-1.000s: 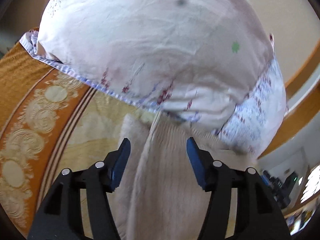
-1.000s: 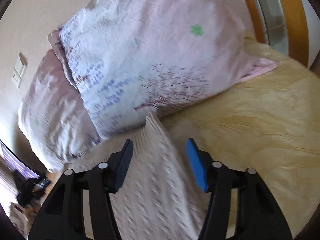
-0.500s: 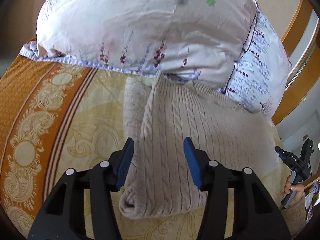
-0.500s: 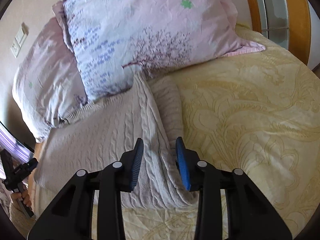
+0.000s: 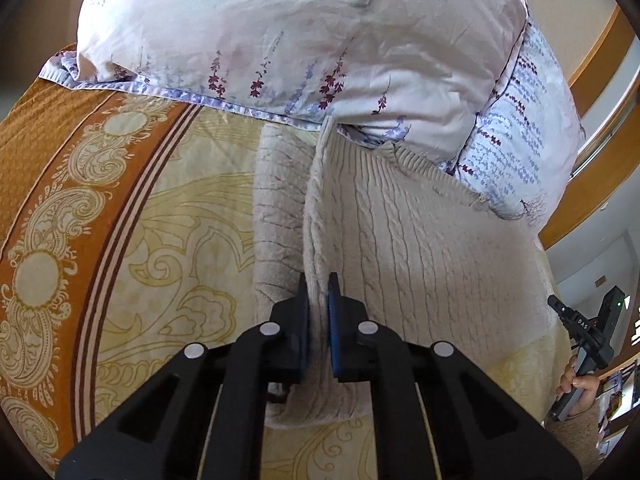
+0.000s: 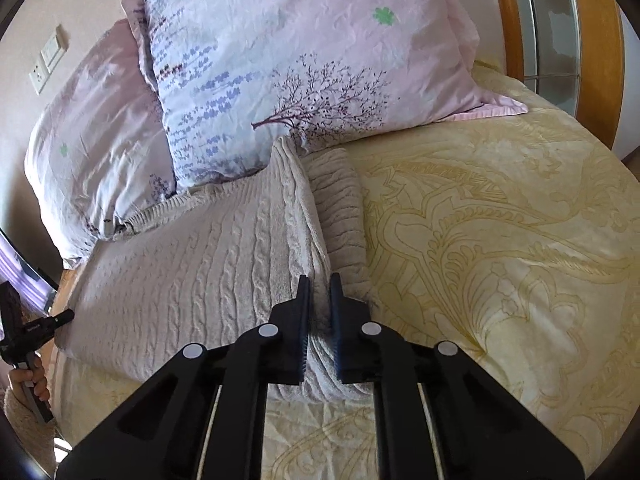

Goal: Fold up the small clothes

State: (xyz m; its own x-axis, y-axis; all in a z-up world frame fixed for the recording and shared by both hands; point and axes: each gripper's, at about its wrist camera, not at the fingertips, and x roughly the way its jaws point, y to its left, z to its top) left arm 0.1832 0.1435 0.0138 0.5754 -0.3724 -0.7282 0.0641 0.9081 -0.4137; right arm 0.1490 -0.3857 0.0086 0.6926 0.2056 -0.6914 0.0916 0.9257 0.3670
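Note:
A beige cable-knit sweater (image 5: pixel 420 240) lies flat on the bed, its top edge against the pillows; it also shows in the right wrist view (image 6: pixel 192 264). Each sleeve is folded in along a side edge. My left gripper (image 5: pixel 319 292) is shut on the sweater's left folded edge near the hem. My right gripper (image 6: pixel 320 292) is shut on the sweater's right folded edge near the hem. The other hand-held gripper appears at the far edge of each view.
Two floral pillows (image 5: pixel 304 40) (image 6: pixel 304 64) lean against the headboard just beyond the sweater. The yellow patterned bedspread (image 6: pixel 500 240) has an orange border (image 5: pixel 52 168) on the left. A wooden bed frame (image 6: pixel 516 12) stands at the right.
Both grippers have pulled back from the pillows toward the hem and closed from open onto the sweater's folded side edges.

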